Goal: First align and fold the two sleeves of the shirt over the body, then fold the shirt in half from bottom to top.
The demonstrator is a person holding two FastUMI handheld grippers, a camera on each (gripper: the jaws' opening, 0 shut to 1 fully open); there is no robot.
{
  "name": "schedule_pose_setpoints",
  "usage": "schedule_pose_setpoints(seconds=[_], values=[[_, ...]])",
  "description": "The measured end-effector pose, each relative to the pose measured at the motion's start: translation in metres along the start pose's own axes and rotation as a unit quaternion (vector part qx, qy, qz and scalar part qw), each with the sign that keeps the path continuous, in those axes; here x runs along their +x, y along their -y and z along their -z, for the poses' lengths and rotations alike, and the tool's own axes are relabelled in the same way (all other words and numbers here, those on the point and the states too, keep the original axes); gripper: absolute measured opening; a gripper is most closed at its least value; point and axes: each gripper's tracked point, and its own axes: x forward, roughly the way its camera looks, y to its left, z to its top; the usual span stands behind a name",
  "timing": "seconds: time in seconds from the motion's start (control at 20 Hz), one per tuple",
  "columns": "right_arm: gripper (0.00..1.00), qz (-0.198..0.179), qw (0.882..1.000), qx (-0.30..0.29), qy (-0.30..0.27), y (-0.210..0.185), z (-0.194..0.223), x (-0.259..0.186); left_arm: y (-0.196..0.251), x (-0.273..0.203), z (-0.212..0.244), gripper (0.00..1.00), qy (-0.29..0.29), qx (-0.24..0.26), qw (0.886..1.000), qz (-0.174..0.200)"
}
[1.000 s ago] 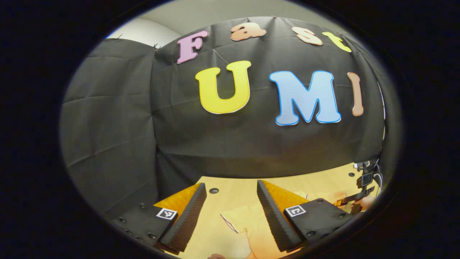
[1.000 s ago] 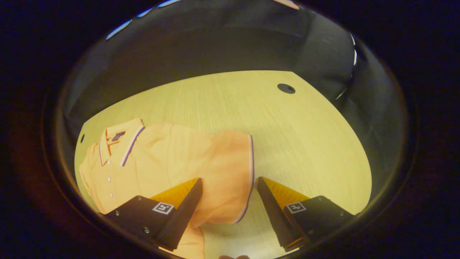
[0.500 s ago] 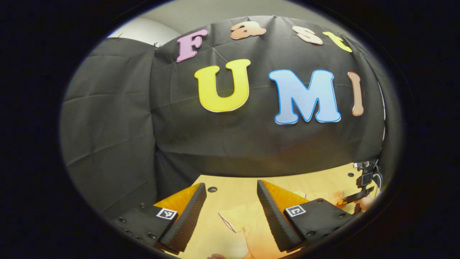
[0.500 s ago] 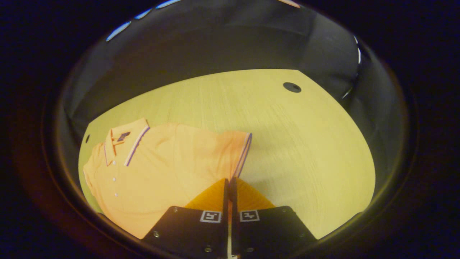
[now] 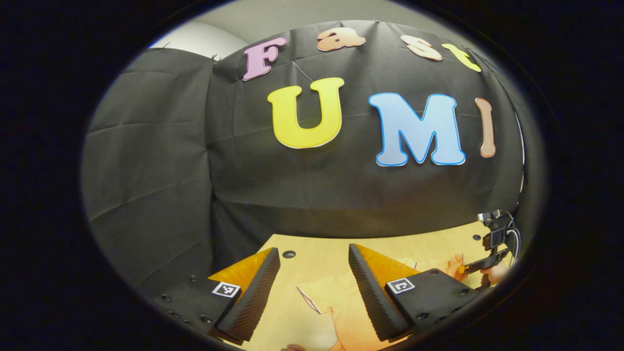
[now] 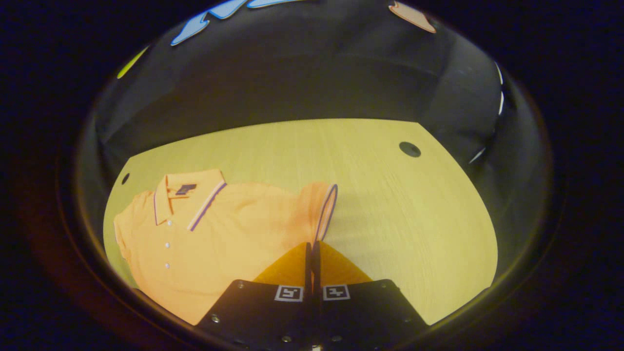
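An orange polo shirt (image 6: 229, 229) lies face up on the wooden table (image 6: 390, 204), collar (image 6: 187, 195) toward the far left. My right gripper (image 6: 310, 243) is shut on the hem of the shirt's near sleeve (image 6: 319, 209), which stands pulled up off the table with its striped edge curling. In the left gripper view, my left gripper (image 5: 313, 249) hangs open above the table, and the shirt's other sleeve (image 5: 331, 300) lies below and between its fingers, untouched. The right gripper (image 5: 487, 265) and the hand holding it show at the far right.
Black cloth walls close in the table at the back and sides. A round hole (image 6: 409, 148) sits near the table's far right corner, another hole (image 5: 288, 254) lies just past my left fingers. Bare wood stretches right of the shirt.
My right gripper went from open around the sleeve hem to shut on it, then raised it so the sleeve now stands up. The left gripper has barely shifted and stays open.
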Motion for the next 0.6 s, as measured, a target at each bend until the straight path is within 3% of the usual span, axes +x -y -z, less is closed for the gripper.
schedule_pose_setpoints(seconds=[0.25,0.6], values=[[0.00,-0.067,0.996,-0.052,0.028,-0.075,-0.023,-0.017,-0.008,0.001,0.004,0.94,-0.003,-0.003,1.000,-0.006],[0.01,-0.124,0.986,-0.108,-0.014,-0.155,0.012,-0.009,-0.033,-0.001,0.013,0.96,-0.013,-0.008,1.000,-0.028]])
